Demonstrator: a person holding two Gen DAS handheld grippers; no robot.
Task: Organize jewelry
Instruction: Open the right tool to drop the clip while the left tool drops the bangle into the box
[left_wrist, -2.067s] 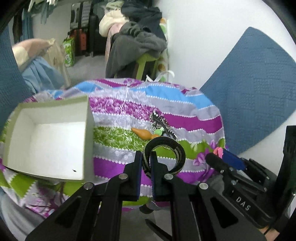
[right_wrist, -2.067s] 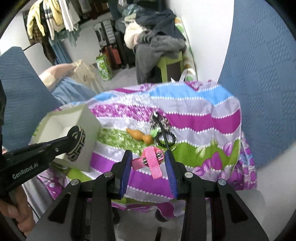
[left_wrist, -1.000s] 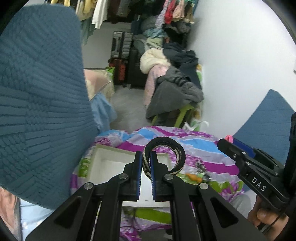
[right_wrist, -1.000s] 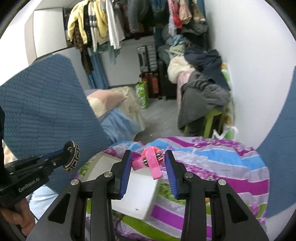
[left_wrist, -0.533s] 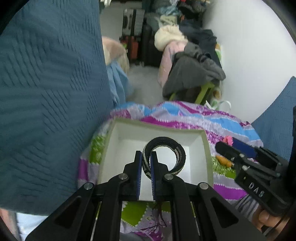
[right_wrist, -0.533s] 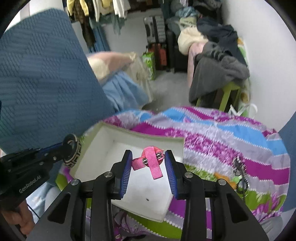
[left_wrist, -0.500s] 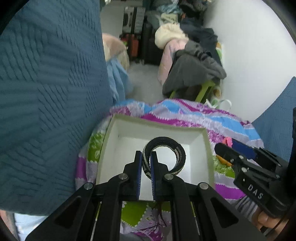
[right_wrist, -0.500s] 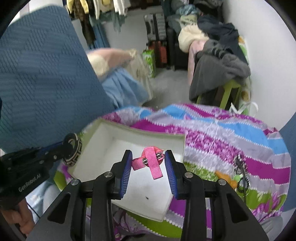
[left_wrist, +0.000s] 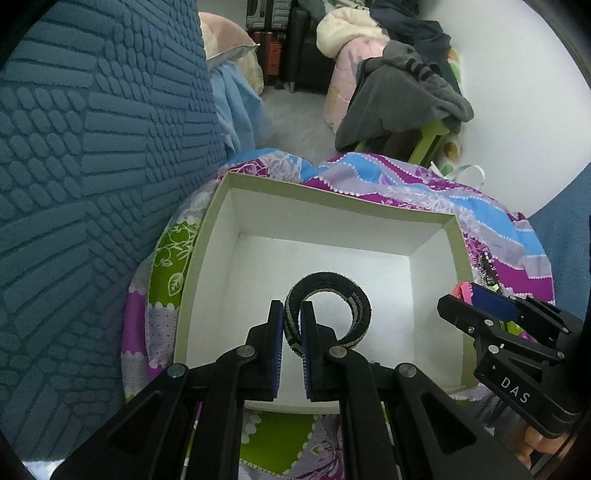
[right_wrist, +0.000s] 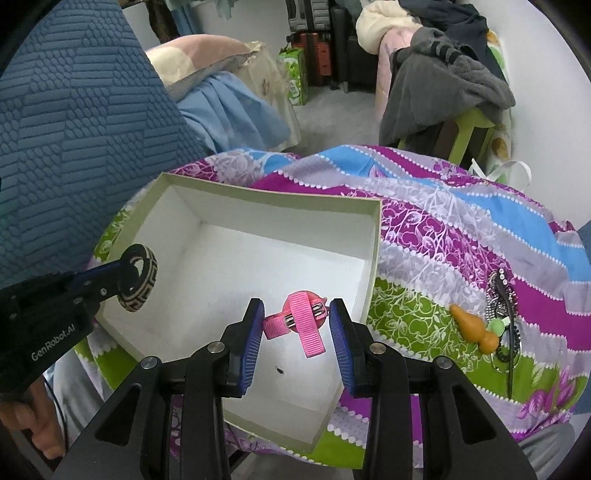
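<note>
left gripper (left_wrist: 291, 325): fingers pinched narrow on the black patterned bangle (left_wrist: 332, 308), gripping its rim at about 7 o'clock of the ring; also seen from the side in the right wrist view (right_wrist: 127, 275)
bangle: held on edge, its opening facing the left camera, ring curling up and over toward 3 o'clock; hangs over the inside of the box, cannot tell if it touches the floor of it
right gripper (right_wrist: 297, 325): fingers at medium width, clamped on the pink ribbon hair clip (right_wrist: 297, 319); its blue pads show at 3 o'clock in the left wrist view (left_wrist: 489, 299)
hair clip: long axis runs across between the two pads, metal clip part at centre, one ribbon tail points down toward 5 o'clock; held above the box interior, near its right wall
box (right_wrist: 373, 258): open, white inside, pale green rim, square, sits on the striped floral cloth (right_wrist: 461, 236); small dark speck on its floor
box in left view (left_wrist: 199, 258): fills the centre, both grippers over it
other pieces: orange carrot-shaped clip (right_wrist: 474, 328) and dark rhinestone hairpin (right_wrist: 504, 295) lie on the cloth at 3 o'clock, well apart from the box, touching each other
carrot clip: tip points to 10 o'clock
surroundings: blue textured cushion (right_wrist: 74, 110) at 9 o'clock, clothes pile (right_wrist: 443, 74) at 1 o'clock
</note>
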